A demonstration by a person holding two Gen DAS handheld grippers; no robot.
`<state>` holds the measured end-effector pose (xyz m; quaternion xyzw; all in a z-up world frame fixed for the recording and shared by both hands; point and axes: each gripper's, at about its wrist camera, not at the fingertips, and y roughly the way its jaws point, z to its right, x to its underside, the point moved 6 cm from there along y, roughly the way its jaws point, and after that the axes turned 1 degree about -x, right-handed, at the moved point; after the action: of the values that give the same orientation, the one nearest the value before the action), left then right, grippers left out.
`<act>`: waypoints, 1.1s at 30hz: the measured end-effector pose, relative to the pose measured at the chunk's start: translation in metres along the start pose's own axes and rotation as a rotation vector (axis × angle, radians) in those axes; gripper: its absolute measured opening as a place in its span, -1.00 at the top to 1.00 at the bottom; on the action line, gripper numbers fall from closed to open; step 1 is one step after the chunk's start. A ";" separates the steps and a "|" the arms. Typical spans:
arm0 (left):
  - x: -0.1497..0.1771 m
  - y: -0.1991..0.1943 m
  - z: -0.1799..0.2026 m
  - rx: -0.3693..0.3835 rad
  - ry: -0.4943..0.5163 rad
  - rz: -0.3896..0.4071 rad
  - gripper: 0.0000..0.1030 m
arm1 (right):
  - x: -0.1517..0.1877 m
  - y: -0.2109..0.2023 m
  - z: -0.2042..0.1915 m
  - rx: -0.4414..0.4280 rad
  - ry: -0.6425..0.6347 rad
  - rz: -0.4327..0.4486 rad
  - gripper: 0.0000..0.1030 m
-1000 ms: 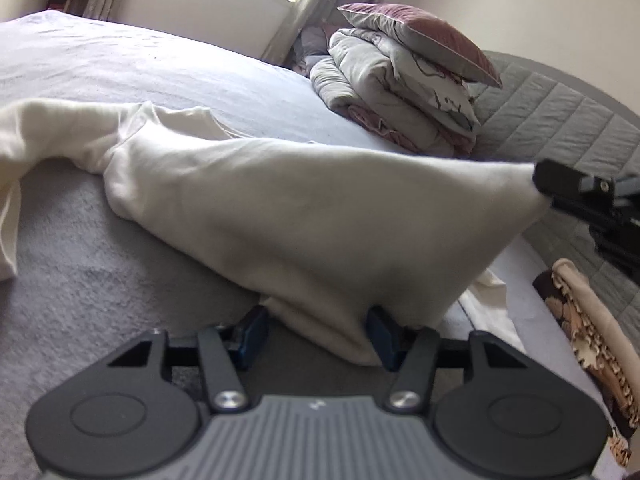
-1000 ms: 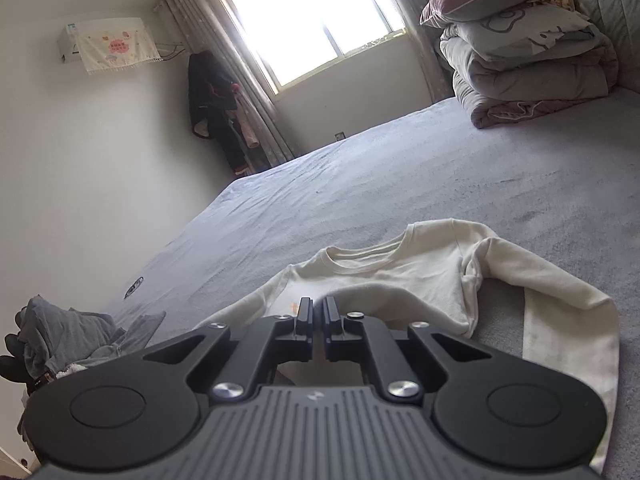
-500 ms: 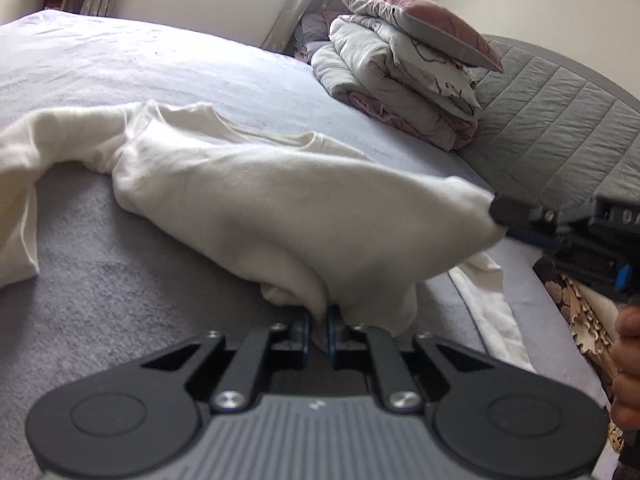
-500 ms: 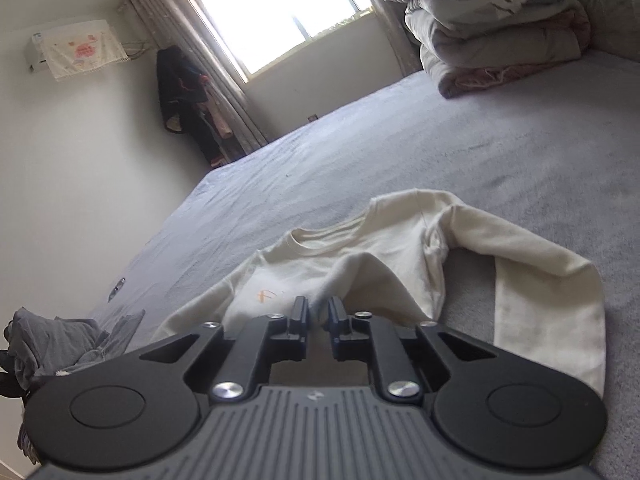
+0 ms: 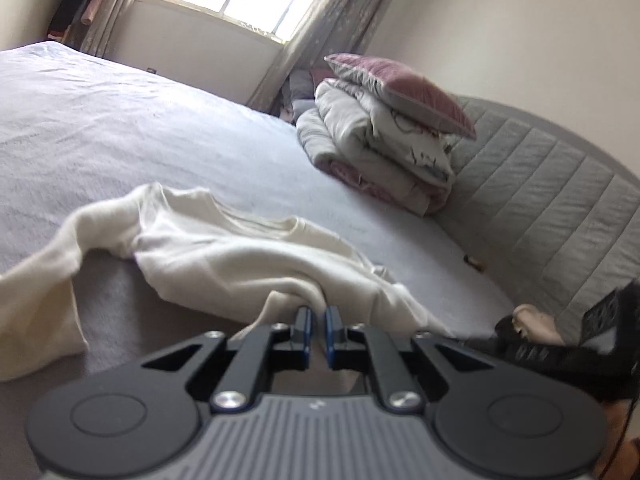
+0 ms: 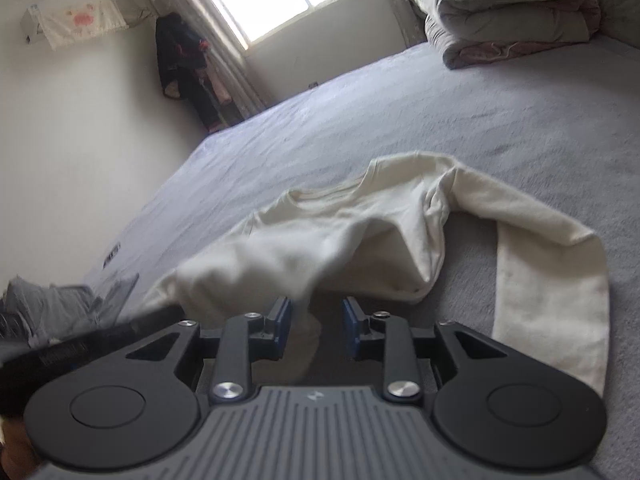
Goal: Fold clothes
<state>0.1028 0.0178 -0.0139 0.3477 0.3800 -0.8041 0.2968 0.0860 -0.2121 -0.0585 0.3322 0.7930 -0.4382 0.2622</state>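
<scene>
A cream long-sleeved shirt (image 5: 240, 256) lies rumpled on the grey bed (image 5: 120, 120). My left gripper (image 5: 316, 316) is shut on a bunched fold of its lower edge, just above the bed. In the right wrist view the shirt (image 6: 360, 232) spreads ahead, one sleeve (image 6: 552, 300) trailing right. My right gripper (image 6: 317, 320) is open, with a loose bit of cream cloth between its fingers beside the left one. The left gripper (image 6: 172, 314) shows there as a dark blur at the shirt's left corner.
Folded duvets topped by a maroon pillow (image 5: 392, 84) are stacked against the quilted headboard (image 5: 540, 200). A patterned cloth (image 5: 536, 328) lies at the bed's right edge. A pile of grey clothes (image 6: 60, 308) sits at the left. Dark garments (image 6: 184, 64) hang beside the window.
My left gripper went from open to shut on the shirt's edge. My right gripper opened and let go of the corner it held. The raised cloth has sunk onto the bed.
</scene>
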 end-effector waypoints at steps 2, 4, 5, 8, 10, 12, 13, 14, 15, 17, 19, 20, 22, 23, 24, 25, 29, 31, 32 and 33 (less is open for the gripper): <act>-0.004 -0.001 -0.002 0.007 -0.011 0.008 0.86 | 0.009 0.007 -0.005 -0.003 -0.016 -0.031 0.39; -0.007 0.000 -0.005 0.013 -0.028 0.006 0.86 | 0.018 0.015 -0.012 -0.011 -0.035 -0.064 0.37; -0.007 0.000 -0.006 0.018 -0.038 0.003 0.86 | 0.023 0.019 -0.016 -0.016 -0.044 -0.080 0.33; -0.007 0.000 -0.009 0.030 -0.057 -0.001 0.86 | 0.035 0.029 -0.026 -0.030 -0.077 -0.121 0.19; -0.009 -0.001 -0.009 0.033 -0.062 0.003 0.86 | 0.042 0.034 -0.031 -0.028 -0.116 -0.135 0.10; -0.011 -0.004 -0.008 0.040 -0.061 0.011 0.86 | 0.046 0.038 -0.034 -0.009 -0.160 -0.137 0.00; -0.012 -0.006 -0.007 0.044 -0.061 0.016 0.86 | 0.046 0.039 -0.035 -0.003 -0.176 -0.133 -0.01; -0.013 -0.008 -0.007 0.049 -0.060 0.021 0.86 | 0.046 0.040 -0.036 0.000 -0.189 -0.127 -0.02; -0.013 -0.009 -0.007 0.051 -0.059 0.022 0.86 | 0.045 0.042 -0.037 0.004 -0.202 -0.122 -0.02; -0.014 -0.010 -0.008 0.053 -0.058 0.021 0.86 | 0.043 0.045 -0.037 -0.002 -0.212 -0.100 -0.02; -0.014 -0.012 -0.008 0.056 -0.058 0.020 0.86 | 0.040 0.047 -0.035 -0.011 -0.209 -0.075 -0.02; -0.014 -0.013 -0.009 0.055 -0.055 0.020 0.86 | 0.038 0.044 -0.036 -0.021 -0.204 -0.061 0.08; -0.014 -0.014 -0.010 0.051 -0.047 0.018 0.86 | 0.030 0.033 -0.039 -0.044 -0.194 -0.032 0.73; -0.013 -0.015 -0.010 0.049 -0.043 0.018 0.86 | 0.026 0.028 -0.040 -0.056 -0.189 -0.018 0.87; -0.014 -0.017 -0.011 0.047 -0.040 0.019 0.86 | 0.023 0.023 -0.042 -0.068 -0.184 -0.003 0.87; -0.015 -0.019 -0.012 0.044 -0.039 0.023 0.86 | 0.019 0.017 -0.043 -0.079 -0.178 0.011 0.87; -0.020 -0.031 -0.016 0.039 -0.042 0.047 0.86 | 0.004 -0.005 -0.049 -0.126 -0.158 0.068 0.88; -0.023 -0.038 -0.017 0.041 -0.044 0.060 0.86 | -0.003 -0.016 -0.052 -0.149 -0.147 0.097 0.89; -0.024 -0.041 -0.016 0.043 -0.041 0.065 0.86 | -0.007 -0.021 -0.054 -0.161 -0.142 0.111 0.89; -0.024 -0.045 -0.015 0.045 -0.036 0.070 0.86 | -0.011 -0.027 -0.055 -0.173 -0.137 0.126 0.89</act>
<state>0.0888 0.0591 0.0162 0.3527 0.3440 -0.8078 0.3235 0.0659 -0.1779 -0.0104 0.3268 0.7857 -0.3726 0.3702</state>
